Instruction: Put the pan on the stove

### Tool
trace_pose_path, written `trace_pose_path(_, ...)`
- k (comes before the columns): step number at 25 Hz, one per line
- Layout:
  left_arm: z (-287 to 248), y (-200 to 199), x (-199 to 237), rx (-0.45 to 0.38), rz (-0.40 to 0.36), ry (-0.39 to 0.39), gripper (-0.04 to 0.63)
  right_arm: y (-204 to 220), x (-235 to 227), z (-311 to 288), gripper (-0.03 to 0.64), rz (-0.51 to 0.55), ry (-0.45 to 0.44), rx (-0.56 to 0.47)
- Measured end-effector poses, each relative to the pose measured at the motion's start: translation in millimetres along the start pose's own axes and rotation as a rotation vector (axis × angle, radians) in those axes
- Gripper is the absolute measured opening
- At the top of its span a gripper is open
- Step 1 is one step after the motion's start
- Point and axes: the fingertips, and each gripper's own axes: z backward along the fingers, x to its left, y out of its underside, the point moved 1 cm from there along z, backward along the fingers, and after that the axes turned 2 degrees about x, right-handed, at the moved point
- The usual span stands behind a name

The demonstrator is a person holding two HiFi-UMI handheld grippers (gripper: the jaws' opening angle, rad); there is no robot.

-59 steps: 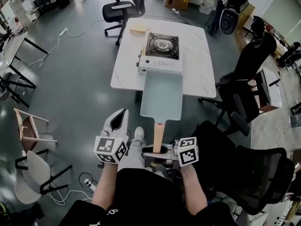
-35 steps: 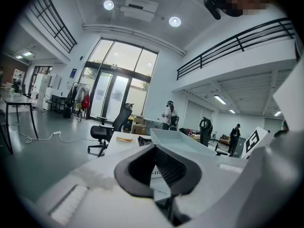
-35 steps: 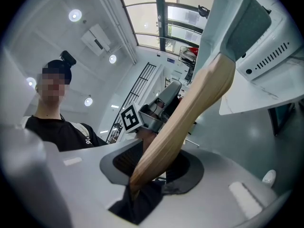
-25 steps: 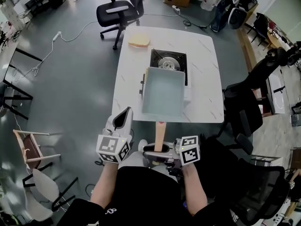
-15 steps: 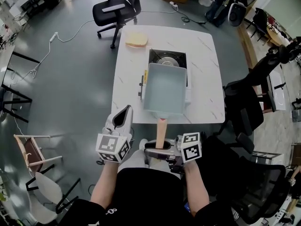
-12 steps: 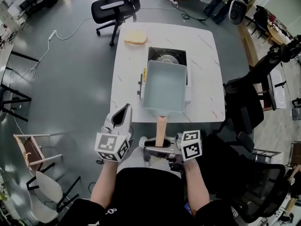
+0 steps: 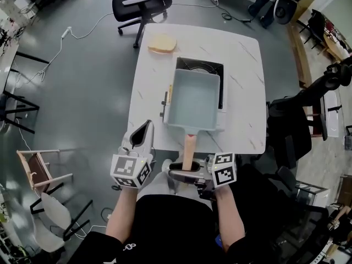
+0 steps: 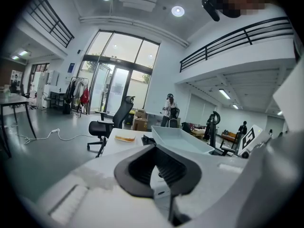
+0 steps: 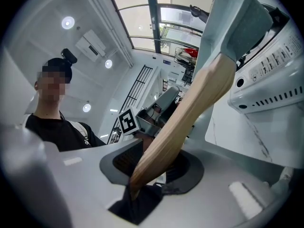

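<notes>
My right gripper (image 7: 186,170) pinches the handle (image 7: 188,147) by its end so the pan (image 7: 195,100) reaches level over the stove (image 7: 201,66), at the middle of the table (image 7: 245,81); I judge it not yet set down. My left gripper (image 7: 142,139), jaws together and empty, hangs off the near edge.
</notes>
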Motion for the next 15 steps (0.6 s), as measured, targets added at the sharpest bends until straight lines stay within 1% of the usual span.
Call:
trace_pose_path(9,-33.1,-0.1,5.4,0.022,0.011,-0.031,-0.010,-27.3,-26.3,16.6,0.130,-0.023,0.005,0.029)
trace_pose_path(15,-47.5,-1.2,7.2,0.028,0.001,-0.037,-0.011,-39.5,-36.9,20.8,0.130,-0.035,0.000,0.025)
